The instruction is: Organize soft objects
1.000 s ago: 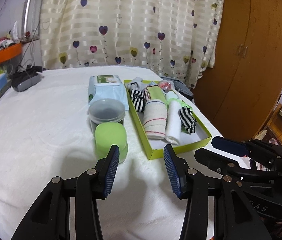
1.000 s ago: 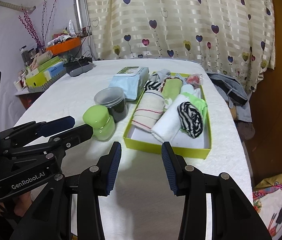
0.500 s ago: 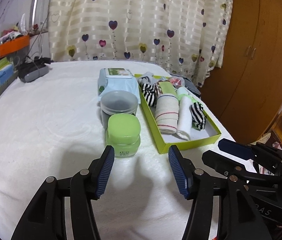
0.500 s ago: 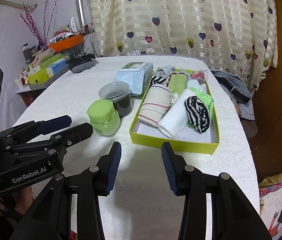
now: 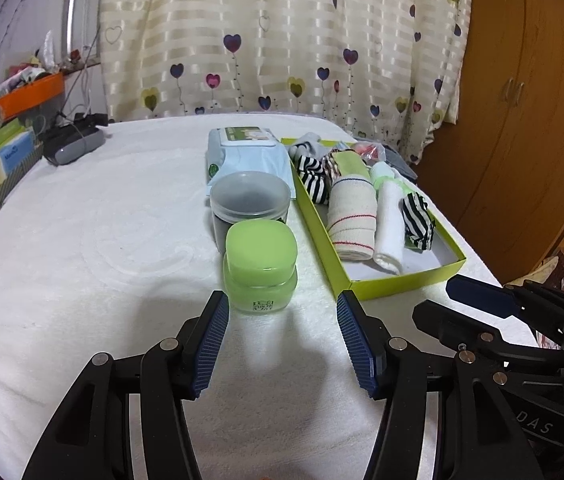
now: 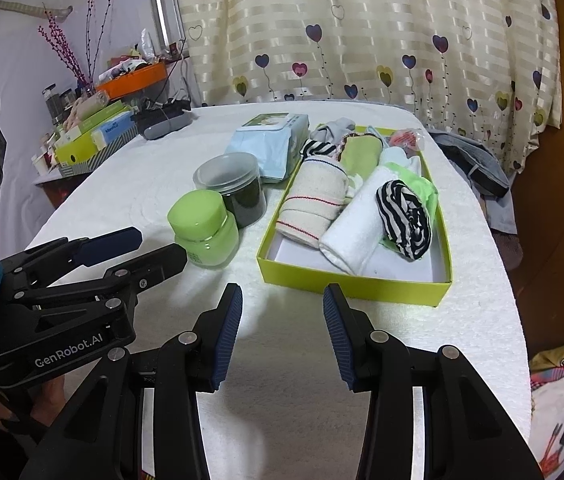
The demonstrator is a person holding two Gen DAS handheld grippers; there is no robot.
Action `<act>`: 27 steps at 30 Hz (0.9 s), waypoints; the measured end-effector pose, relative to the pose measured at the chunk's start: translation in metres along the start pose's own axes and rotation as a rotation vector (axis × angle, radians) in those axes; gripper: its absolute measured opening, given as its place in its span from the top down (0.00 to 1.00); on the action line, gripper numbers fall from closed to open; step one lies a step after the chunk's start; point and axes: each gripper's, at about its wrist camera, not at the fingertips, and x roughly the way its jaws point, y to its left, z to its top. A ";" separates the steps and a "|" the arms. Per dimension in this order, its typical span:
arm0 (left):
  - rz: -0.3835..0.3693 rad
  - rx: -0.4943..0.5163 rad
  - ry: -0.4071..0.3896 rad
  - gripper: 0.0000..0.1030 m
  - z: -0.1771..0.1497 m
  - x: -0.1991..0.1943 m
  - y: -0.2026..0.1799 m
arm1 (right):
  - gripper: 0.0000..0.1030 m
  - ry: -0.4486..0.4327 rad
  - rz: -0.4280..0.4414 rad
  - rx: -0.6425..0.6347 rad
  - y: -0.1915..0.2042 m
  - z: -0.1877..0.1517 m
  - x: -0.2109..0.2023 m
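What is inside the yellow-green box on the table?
The yellow-green box holds a red-striped rolled cloth, a white rolled towel, striped socks and more soft items behind. Its floor beneath them is hidden.

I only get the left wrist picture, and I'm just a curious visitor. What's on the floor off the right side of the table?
Observer: A colourful patterned cloth lies there, with a dark remote-like thing on it.
Operator: Who holds the left gripper?
Observer: A person's hand, fingers showing under its black body.
Operator: Anything behind the orange tray?
Observer: Purple flowering twigs stand against the wall.
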 end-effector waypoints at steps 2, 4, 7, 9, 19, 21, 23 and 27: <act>0.006 0.004 0.002 0.46 0.000 0.002 -0.001 | 0.58 0.000 0.000 0.003 -0.001 0.000 0.000; 0.014 0.013 0.006 0.46 -0.001 0.004 -0.001 | 0.58 -0.001 -0.001 0.005 -0.002 -0.001 0.001; 0.021 0.022 0.005 0.46 -0.002 0.005 -0.002 | 0.58 0.001 -0.002 0.009 -0.003 -0.001 0.002; 0.011 0.022 0.008 0.46 -0.003 0.006 -0.002 | 0.58 0.004 -0.002 0.008 -0.003 -0.001 0.003; 0.030 0.018 0.009 0.46 -0.002 0.004 -0.002 | 0.57 0.004 -0.004 0.005 -0.001 -0.002 0.003; 0.036 0.022 0.006 0.46 -0.003 0.003 -0.002 | 0.57 0.003 -0.005 0.003 0.000 -0.002 0.004; 0.031 0.020 0.007 0.46 -0.003 0.004 -0.002 | 0.57 0.006 -0.005 0.004 -0.001 -0.002 0.004; 0.036 0.020 0.008 0.46 -0.003 0.004 -0.002 | 0.57 0.005 -0.005 0.003 0.000 -0.002 0.004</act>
